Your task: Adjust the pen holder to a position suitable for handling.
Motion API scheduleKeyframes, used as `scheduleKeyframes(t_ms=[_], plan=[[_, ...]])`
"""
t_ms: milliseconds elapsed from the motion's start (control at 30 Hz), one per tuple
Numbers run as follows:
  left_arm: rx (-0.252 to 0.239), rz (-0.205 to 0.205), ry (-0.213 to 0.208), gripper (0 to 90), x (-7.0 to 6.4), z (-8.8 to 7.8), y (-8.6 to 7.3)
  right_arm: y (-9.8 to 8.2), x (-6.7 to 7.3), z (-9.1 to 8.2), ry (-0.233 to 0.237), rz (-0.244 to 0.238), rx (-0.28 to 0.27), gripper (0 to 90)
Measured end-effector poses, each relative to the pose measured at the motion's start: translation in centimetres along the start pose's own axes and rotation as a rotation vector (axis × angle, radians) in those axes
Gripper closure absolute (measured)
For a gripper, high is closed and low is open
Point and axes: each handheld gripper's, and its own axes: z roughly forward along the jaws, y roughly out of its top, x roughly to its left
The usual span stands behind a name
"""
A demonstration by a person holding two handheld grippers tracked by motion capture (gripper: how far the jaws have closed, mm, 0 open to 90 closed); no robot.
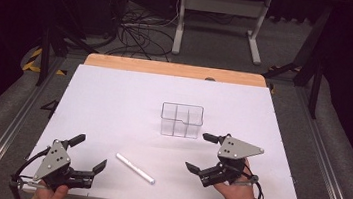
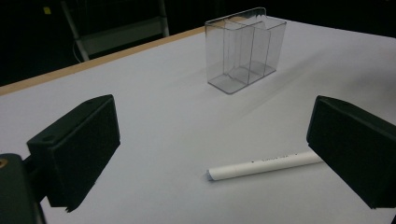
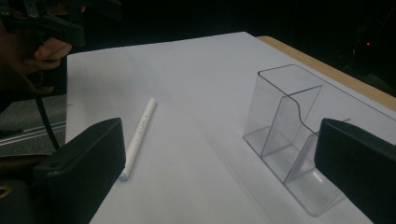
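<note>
Pen [image 1: 135, 168] lies flat on the bench [image 1: 113, 102], between the left tongs [image 1: 88, 155] and right tongs [image 1: 204, 153], near the clear holder [image 1: 181, 120]. Both tongs are spread wide, grasping nothing. A shallow pinch could roll the round pen away; nudging the light holder could tip it.

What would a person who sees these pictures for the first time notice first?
A clear plastic box with compartments stands upright and empty near the middle of the white table. A white pen lies flat nearer the person, between the left gripper and the right gripper, both with jaws open.
</note>
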Motion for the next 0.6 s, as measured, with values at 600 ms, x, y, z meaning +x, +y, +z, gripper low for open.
scheduleKeyframes(t_ms=[600], plan=[[0.001, 0.0, 0.005, 3.5, -0.1, -0.2, -0.1, 1.2, -0.4, 0.7, 0.112, 0.068, 0.073, 2.5]])
